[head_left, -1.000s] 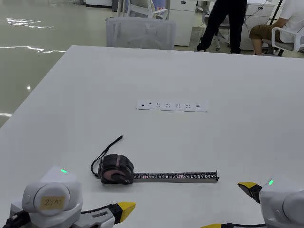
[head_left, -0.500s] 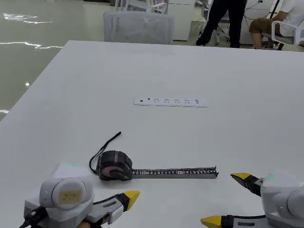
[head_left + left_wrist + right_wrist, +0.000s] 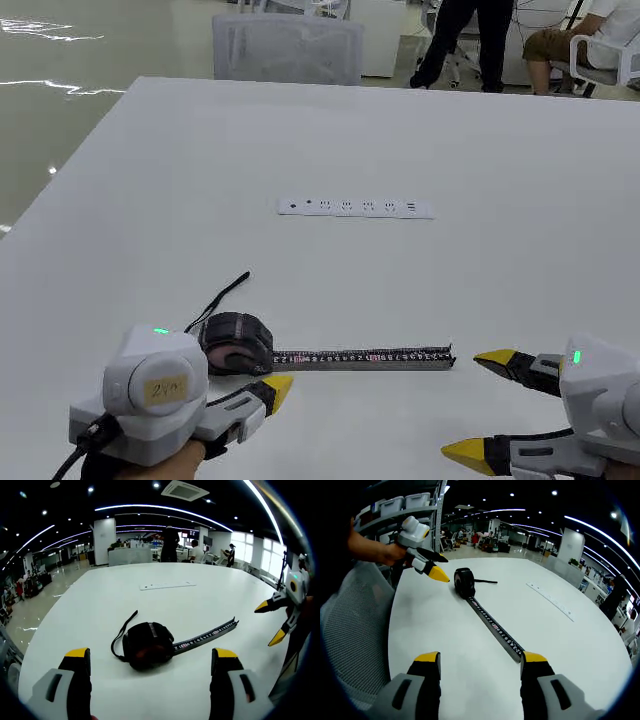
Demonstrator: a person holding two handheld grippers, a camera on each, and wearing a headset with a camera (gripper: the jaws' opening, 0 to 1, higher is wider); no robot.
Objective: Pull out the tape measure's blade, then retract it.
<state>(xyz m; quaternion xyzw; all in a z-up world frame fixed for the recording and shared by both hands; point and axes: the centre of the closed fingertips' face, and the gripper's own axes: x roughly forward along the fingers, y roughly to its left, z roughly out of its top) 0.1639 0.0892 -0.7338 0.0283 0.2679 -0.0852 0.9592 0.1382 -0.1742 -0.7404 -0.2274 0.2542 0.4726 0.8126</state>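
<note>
Tape measure (image 3: 238, 345) lies on the white table (image 3: 300, 140) near its front edge, blade (image 3: 365, 357) drawn out toward the open, empty right gripper (image 3: 480, 406). The left gripper (image 3: 151, 653), jaws spread, frames the case in its own view. The right gripper view puts the blade's end beside one jaw. A power strip (image 3: 355, 207) lies well beyond.

Open-plan office: white desk (image 3: 400, 130), mesh chair (image 3: 288, 48).

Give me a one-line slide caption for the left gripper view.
Open left gripper faces the black tape measure on the white table, blade extended toward the right gripper.
</note>
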